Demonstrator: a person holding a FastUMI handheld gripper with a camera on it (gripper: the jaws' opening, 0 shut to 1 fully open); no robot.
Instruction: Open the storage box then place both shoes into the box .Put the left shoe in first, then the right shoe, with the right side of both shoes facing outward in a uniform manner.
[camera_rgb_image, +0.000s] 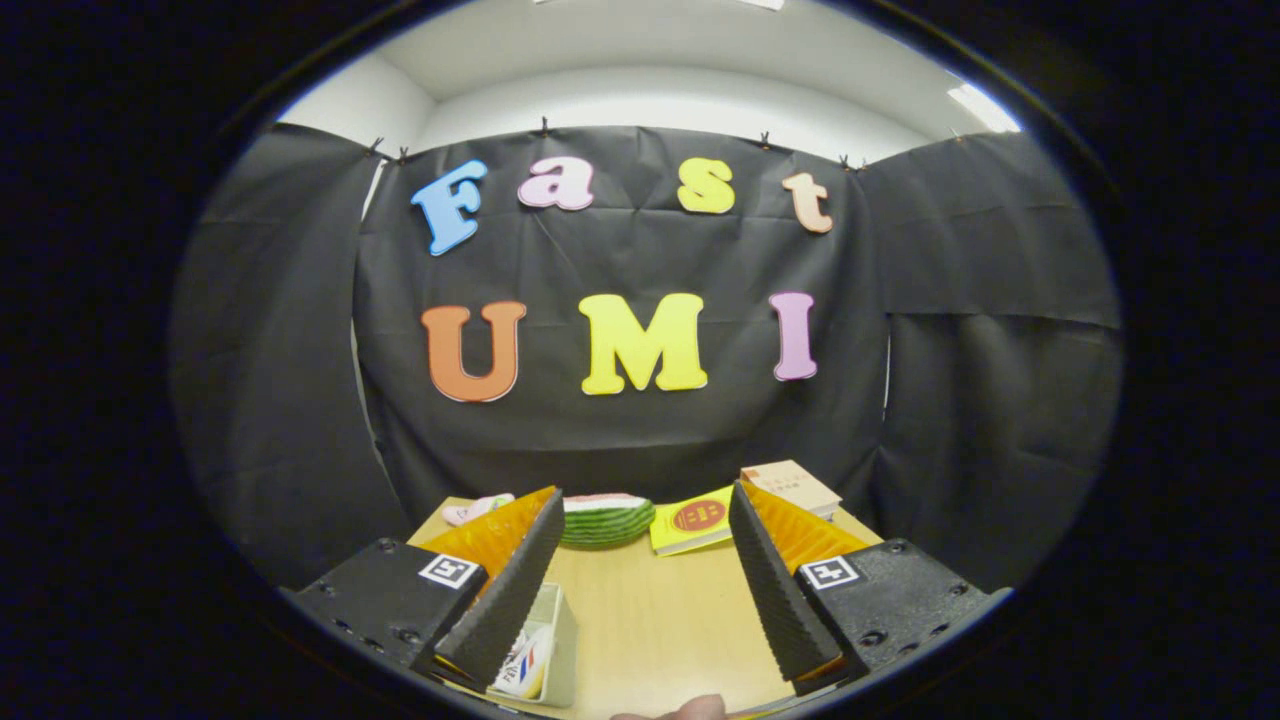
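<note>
The gripper is spread wide, holding nothing, above bare table. Under its left finger sits an open box with a shoe inside. Along the far edge: a pink shoe, watermelon slice, yellow book, tan book.

Pale wood table, green-striped melon slice, yellow book.

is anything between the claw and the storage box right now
Nothing visible does. The open claw hangs over bare table, and the pale box sits right beside its left finger, partly hidden by it. The watermelon slice lies beyond the fingertips.
</note>
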